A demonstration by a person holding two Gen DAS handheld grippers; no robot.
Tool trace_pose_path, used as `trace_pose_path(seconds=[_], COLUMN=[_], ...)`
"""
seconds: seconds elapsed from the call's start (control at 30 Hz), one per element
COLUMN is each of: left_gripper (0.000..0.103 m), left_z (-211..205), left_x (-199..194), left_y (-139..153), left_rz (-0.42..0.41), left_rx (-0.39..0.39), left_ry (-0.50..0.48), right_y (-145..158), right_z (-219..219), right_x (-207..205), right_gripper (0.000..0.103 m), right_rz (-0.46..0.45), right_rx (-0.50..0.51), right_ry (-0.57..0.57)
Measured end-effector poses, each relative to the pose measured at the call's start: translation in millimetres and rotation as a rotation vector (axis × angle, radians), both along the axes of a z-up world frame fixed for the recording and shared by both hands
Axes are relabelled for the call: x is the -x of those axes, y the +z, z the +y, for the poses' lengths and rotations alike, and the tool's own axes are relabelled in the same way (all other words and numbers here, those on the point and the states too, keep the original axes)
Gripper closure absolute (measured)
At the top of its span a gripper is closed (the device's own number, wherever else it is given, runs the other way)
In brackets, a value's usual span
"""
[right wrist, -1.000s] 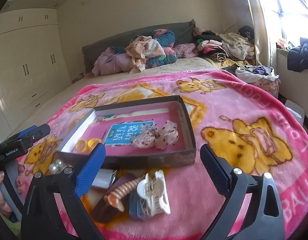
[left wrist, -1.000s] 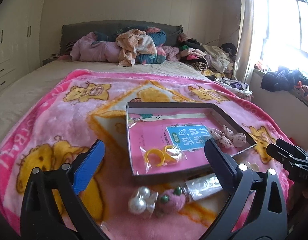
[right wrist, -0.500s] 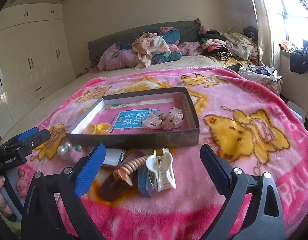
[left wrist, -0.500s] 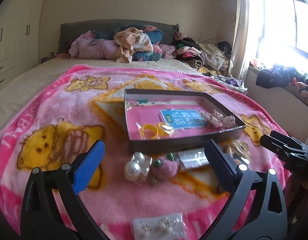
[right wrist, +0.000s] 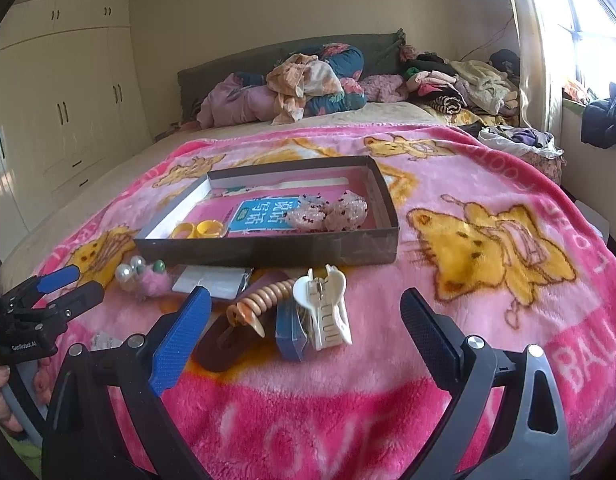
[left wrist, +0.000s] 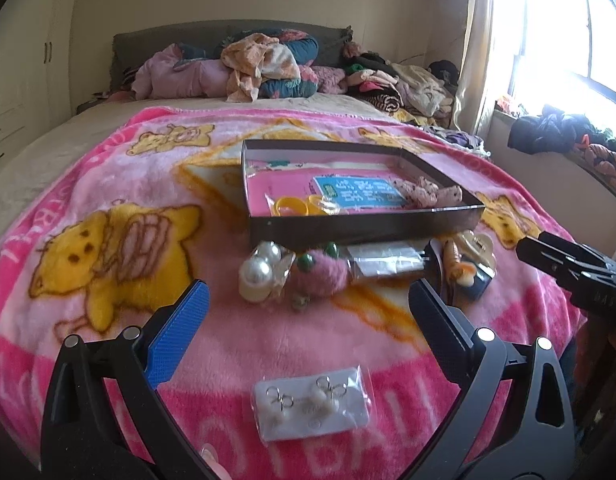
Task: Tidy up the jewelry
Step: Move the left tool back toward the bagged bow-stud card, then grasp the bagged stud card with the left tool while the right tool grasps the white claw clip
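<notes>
A dark shallow box sits on the pink blanket, holding yellow rings and a speckled hair tie. In front of it lie pearl ornaments, a pink fuzzy piece, a plastic packet, a white claw clip, a spiral hair tie and a bagged earring card. My left gripper is open and empty above the card. My right gripper is open and empty over the clip pile.
The pink bear blanket covers the bed. Piled clothes lie at the headboard. A window sill with dark clothes is at the right. Wardrobes stand at the left.
Both grippers have drawn back from the box toward the bed's near edge. The earring card has come into the left wrist view. Both stay open and empty.
</notes>
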State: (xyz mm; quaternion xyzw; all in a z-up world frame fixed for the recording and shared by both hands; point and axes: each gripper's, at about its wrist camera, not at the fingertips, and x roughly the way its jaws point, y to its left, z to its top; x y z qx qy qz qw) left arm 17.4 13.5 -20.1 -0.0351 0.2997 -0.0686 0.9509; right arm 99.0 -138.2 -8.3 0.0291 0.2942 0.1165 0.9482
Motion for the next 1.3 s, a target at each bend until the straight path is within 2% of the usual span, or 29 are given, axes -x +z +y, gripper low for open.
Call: trace_pose_path(seconds=[0.5, 0.8, 1.0, 1.07, 1.13, 1.23, 1.3], left_gripper=[0.012, 0.012, 0.012, 0.015, 0.023, 0.048, 0.057], left_z=[6.7, 13.5, 16.7, 14.4, 8.1, -4.8, -11.6], left_x=[10.2, 8.2, 9.5, 9.5, 10.3, 10.3, 10.8], left_y=[-14.5, -36.7, -46.2, -48.6, -49.3, -49.6, -50.4], left_rz=[0.048, 0.151, 0.191, 0.199, 0.198, 0.195, 0.193], left_rx=[-0.003, 0.019, 0.020, 0.016, 0.001, -0.034, -0.049], left_ry=[-0.003, 0.001, 0.003, -0.006, -0.032, -0.083, -0.112], right_y=[-8.9, -25.1, -32.7, -34.4, -36.8, -42.5, -45.3], right_z=[6.8, -0.8, -9.6, -12.8, -15.3, -18.0, -17.8], right_x=[-0.1, -18.5, -31.2, -35.9, -40.8, -49.1, -54.2], right_gripper=[0.010, 0.010, 0.010, 0.010, 0.012, 0.023, 0.027], right_rz=[0.045, 0.122, 0.154, 0.164, 0.174, 0.205, 0.218], right_rx=[0.020, 0.016, -0.007, -0.015, -0.019, -0.033, -0.049], right_ry=[-0.001, -0.065, -0.088, -0.095, -0.099, -0.091, -0.077])
